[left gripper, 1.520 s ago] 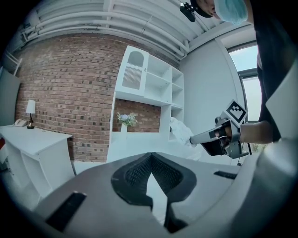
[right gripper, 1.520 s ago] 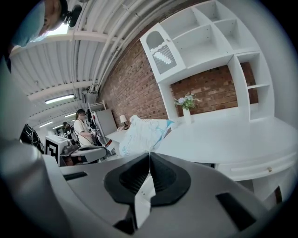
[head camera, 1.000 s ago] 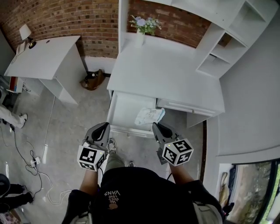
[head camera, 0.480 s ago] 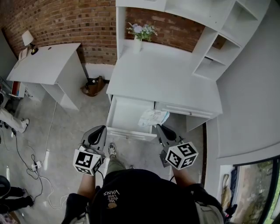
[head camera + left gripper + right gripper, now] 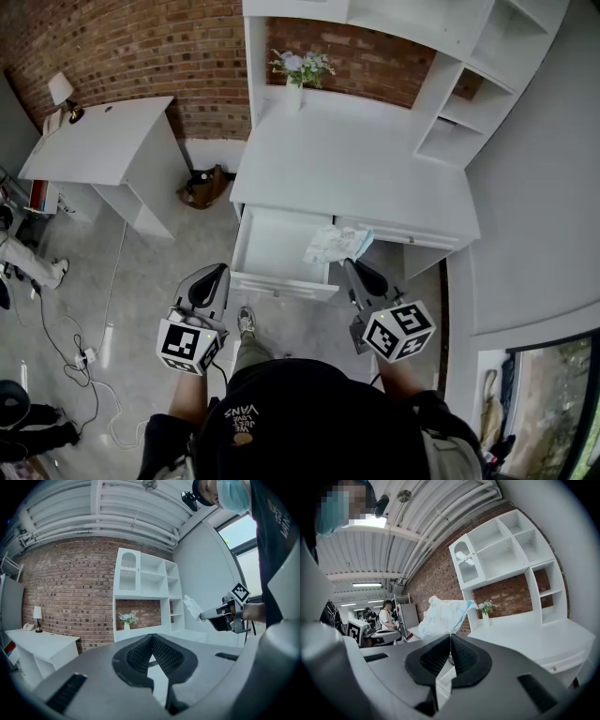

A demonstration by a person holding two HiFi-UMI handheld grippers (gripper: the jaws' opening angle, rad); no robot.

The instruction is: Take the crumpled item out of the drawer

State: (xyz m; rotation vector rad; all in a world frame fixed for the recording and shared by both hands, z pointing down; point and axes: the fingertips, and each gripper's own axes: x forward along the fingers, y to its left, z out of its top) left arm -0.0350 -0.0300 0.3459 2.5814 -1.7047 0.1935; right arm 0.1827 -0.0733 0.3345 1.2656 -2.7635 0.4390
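The crumpled item (image 5: pixel 336 244), a white wad with pale blue print, hangs over the right corner of the open white drawer (image 5: pixel 281 282), above its rim. My right gripper (image 5: pixel 350 265) is shut on its lower edge. In the right gripper view the crumpled item (image 5: pixel 444 616) sticks up from the tip of the right gripper (image 5: pixel 450 637). My left gripper (image 5: pixel 220 271) hovers in front of the drawer's left corner, shut and holding nothing. The left gripper view shows the left gripper (image 5: pixel 151 639) closed, with the crumpled item (image 5: pixel 192 605) off to the right.
The drawer belongs to a white desk (image 5: pixel 356 169) with a flower vase (image 5: pixel 300 70) and a shelf unit (image 5: pixel 473 89) against a brick wall. A second white desk (image 5: pixel 103 141) with a lamp (image 5: pixel 62 92) stands left. A brown bag (image 5: pixel 202 185) and cables (image 5: pixel 56 328) lie on the floor.
The right gripper has drawn back and to the right with the crumpled item, which now sits higher over the drawer's right corner. The left gripper has pulled back slightly.
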